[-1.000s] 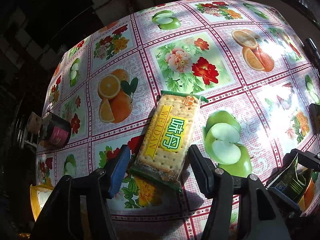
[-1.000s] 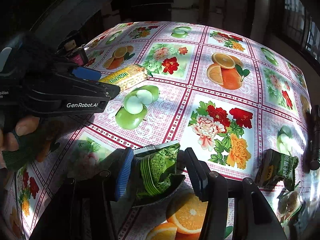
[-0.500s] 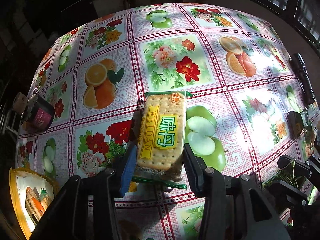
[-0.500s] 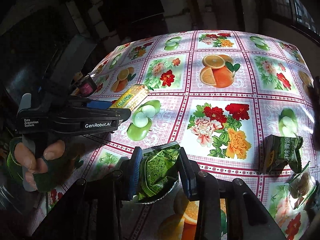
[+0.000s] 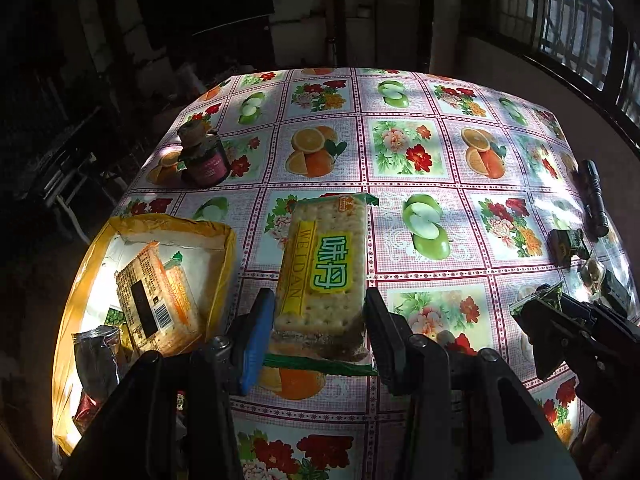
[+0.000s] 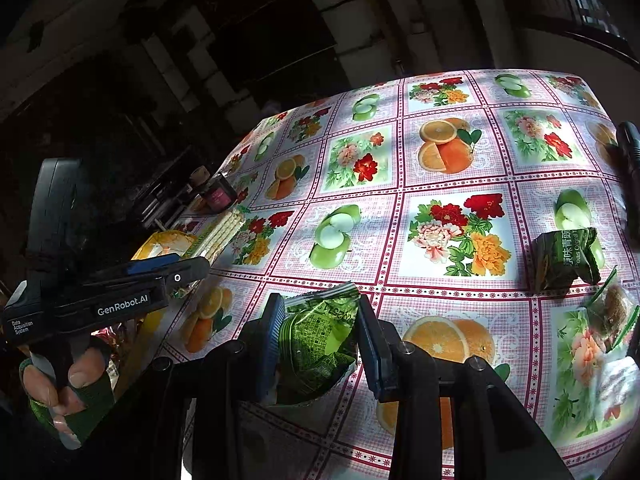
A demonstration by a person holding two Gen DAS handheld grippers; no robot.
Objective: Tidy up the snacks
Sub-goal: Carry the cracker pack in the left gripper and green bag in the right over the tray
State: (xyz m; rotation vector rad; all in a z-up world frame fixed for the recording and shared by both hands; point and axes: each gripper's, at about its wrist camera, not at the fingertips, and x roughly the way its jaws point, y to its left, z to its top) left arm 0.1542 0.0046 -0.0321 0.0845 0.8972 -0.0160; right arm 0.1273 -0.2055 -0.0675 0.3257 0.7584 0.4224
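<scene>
My left gripper is shut on a yellow cracker pack, lifted off the flowered tablecloth. To its left lies a yellow box holding an orange cracker pack and other wrappers. My right gripper is shut on a green snack bag, held above the table. In the right wrist view the left gripper shows side-on with the cracker pack in it, over the yellow box. The right gripper's fingers show at the right edge of the left wrist view.
A dark jar stands at the table's far left. A black flashlight lies at the right edge. Another green pea bag and a clear packet lie on the right. The tablecloth drops into dark at its edges.
Both grippers closed on their packs and lifted them. The left one carried the crackers leftward, so the yellow box came into full view. The right one rose with the green bag.
</scene>
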